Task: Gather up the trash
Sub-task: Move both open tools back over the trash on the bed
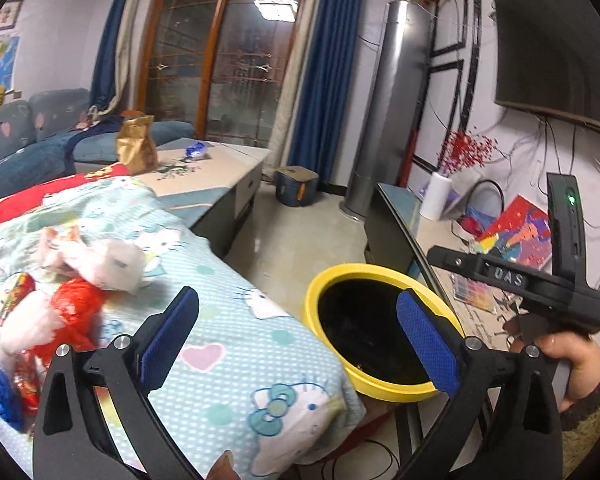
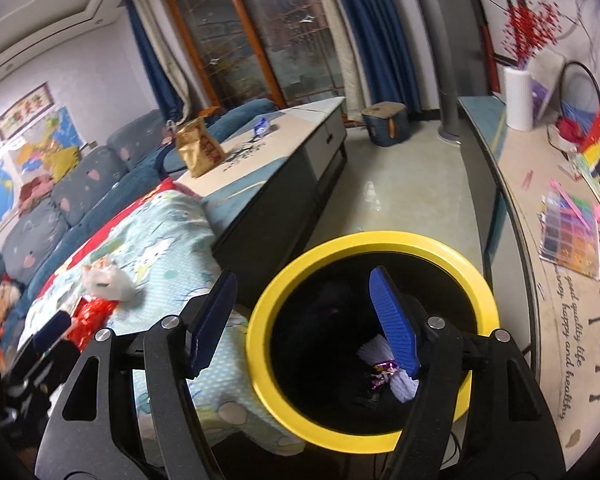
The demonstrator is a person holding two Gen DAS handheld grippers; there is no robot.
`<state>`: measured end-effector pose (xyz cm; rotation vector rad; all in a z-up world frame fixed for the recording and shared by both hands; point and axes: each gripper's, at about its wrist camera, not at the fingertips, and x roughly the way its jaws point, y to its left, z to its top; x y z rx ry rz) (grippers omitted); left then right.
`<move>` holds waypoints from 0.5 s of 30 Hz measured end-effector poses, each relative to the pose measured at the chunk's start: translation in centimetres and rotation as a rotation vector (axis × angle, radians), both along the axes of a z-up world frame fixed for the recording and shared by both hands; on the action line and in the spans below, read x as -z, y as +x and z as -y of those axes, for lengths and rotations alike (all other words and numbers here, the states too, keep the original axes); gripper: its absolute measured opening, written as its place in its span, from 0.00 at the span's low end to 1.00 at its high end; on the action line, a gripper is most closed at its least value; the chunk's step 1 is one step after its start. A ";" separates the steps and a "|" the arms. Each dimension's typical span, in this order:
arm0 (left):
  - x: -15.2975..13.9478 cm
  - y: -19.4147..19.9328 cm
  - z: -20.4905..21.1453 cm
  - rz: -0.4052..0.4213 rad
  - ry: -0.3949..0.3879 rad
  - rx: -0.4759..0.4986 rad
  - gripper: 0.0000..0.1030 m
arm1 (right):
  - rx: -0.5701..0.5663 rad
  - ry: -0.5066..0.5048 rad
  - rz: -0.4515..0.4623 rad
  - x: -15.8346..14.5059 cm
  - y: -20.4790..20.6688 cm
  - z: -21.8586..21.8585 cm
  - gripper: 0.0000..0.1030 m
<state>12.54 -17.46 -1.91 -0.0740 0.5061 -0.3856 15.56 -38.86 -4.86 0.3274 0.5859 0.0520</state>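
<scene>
We are holding both grippers, left [image 1: 296, 332] and right [image 2: 304, 320], open and empty over the round yellow-rimmed bin [image 2: 364, 240], beside crumpled wrappers [image 1: 76, 308] on soft cartoon-cat cloth [image 1: 236, 344].

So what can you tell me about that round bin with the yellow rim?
The round bin with the yellow rim looks like smooth plastic, with a thick yellow ring around a black inside. It stands upright with its mouth open, beside the table under the cartoon-cat cloth; whether they touch is unclear. Inside lie a crumpled white-and-purple wrapper and other dark bits too dim to name.
</scene>
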 end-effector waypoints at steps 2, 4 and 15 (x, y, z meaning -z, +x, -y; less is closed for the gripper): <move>-0.2 -0.1 -0.8 0.004 -0.007 -0.023 0.94 | -0.016 -0.008 0.006 -0.2 -0.1 -0.7 0.59; -0.3 -0.2 -1.5 0.008 -0.012 -0.039 0.94 | -0.035 -0.014 0.011 -0.5 -0.2 -1.5 0.59; -1.4 -0.8 -5.2 0.040 -0.030 -0.129 0.94 | -0.139 -0.043 0.047 -1.5 -0.9 -5.1 0.59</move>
